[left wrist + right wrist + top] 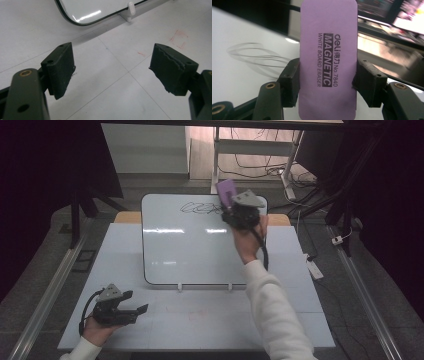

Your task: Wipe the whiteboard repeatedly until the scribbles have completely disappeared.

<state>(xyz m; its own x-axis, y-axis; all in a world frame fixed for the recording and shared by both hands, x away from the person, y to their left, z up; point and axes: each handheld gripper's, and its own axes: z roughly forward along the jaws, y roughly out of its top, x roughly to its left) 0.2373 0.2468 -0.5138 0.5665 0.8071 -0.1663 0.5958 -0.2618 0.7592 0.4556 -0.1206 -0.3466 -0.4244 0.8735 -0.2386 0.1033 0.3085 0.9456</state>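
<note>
Broadly, the white worktop (200, 320) fills the frame's centre, carrying a whiteboard (190, 245) with black scribbles (200, 209) near its upper edge. At upper centre, the right gripper (231, 206) clamps its fingers on a purple eraser (328, 57) by the scribbles. At lower left, the left gripper (136, 302) rests, fingers spread, holding nothing.

only readable print is on the purple whiteboard eraser (328, 57) in the right gripper view, black text running lengthwise: "deli" w/ two Chinese chars, then "No. 7840", "MAGNETIC" in a dark bar, "WHITE BOARD ERASER" under it. scribble on the whiteboard (200, 237) in the high view is just loops, not letters afaict
</note>
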